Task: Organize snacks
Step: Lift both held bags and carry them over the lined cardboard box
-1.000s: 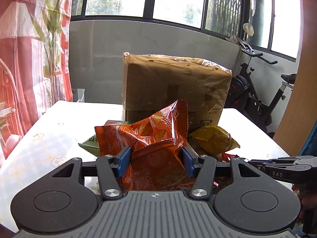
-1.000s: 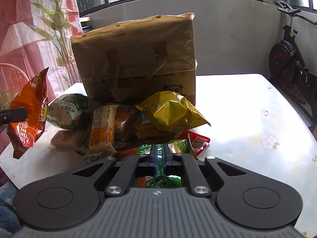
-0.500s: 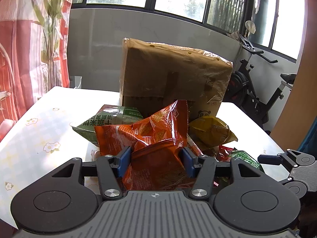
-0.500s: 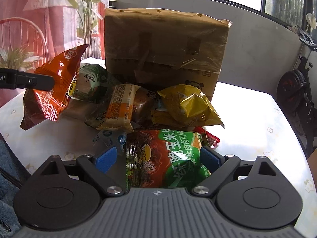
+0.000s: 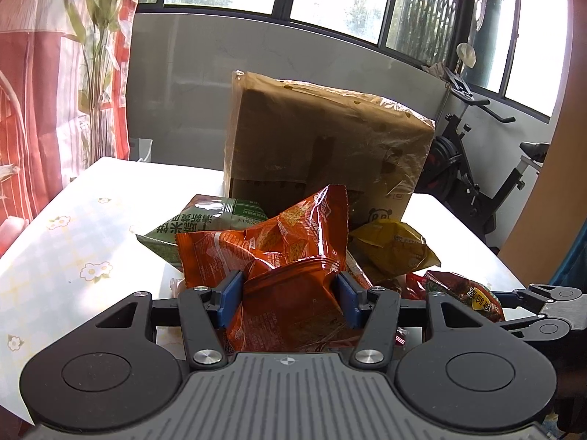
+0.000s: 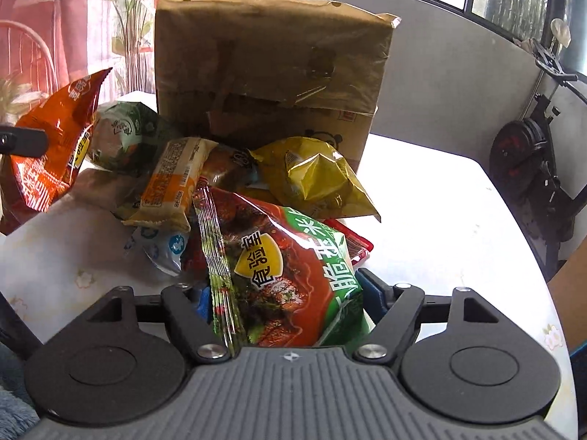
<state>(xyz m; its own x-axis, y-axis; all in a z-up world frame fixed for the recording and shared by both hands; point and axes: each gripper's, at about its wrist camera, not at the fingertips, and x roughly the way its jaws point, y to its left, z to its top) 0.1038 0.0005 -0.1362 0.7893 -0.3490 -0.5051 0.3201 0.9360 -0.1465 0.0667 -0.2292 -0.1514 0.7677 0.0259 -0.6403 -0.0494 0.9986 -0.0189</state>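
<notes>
At the bottom middle of the left wrist view, left gripper [image 5: 288, 302] squeezes an orange snack bag [image 5: 279, 278] | bottom middle of right wrist view: right gripper [image 6: 290, 299] jaws have just been closing around a red-and-green snack bag [image 6: 271, 271], pads touching its sides | behind, upper middle: brown box [image 6: 271, 62] on white table [image 6: 440, 220]

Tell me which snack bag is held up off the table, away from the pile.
The orange bag, pinched in the left gripper; the other bags lie heaped before the cardboard box.
</notes>
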